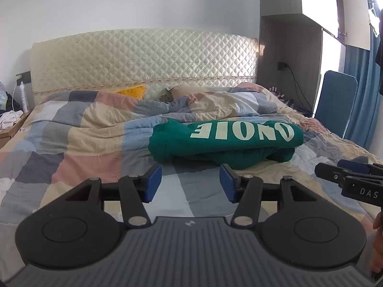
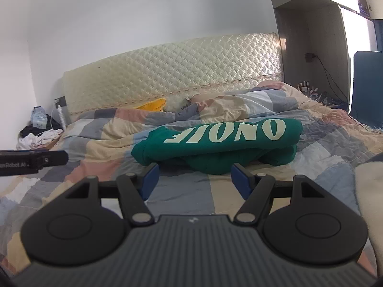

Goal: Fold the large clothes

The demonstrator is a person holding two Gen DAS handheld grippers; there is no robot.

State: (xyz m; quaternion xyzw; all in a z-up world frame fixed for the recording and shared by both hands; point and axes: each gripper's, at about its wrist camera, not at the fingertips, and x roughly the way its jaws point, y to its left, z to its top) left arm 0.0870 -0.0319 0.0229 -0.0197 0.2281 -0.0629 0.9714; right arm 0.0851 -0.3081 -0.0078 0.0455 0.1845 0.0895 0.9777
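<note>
The green sweatshirt (image 1: 222,143) lies folded into a thick soft bundle on the checked quilt (image 1: 79,143) near the middle of the bed, its pale block letters upside down toward both cameras. The left gripper (image 1: 190,181) hovers just short of its near edge, blue pads spread wide with nothing between them; the right gripper (image 2: 195,181) sits the same way, jaws wide apart and empty, close to the bundle's front fold.

Only the left wrist view shows the right gripper from the side, at the frame's right edge over the quilt, along with a sliver of a hand (image 1: 378,244) and a blue curtain (image 1: 359,95) by the bright window. Only the right wrist view shows the left gripper's black finger (image 2: 45,159) jutting in from the left, and a heap of crumpled clothes (image 2: 40,136) on the bedside cabinet.

Behind the bed stands a cream headboard (image 1: 143,62), quilted in shiny diamonds. The quilt is wrinkled cotton in pink, grey, blue and beige squares. A yellow cloth (image 2: 154,105) peeks out near the pillows.
</note>
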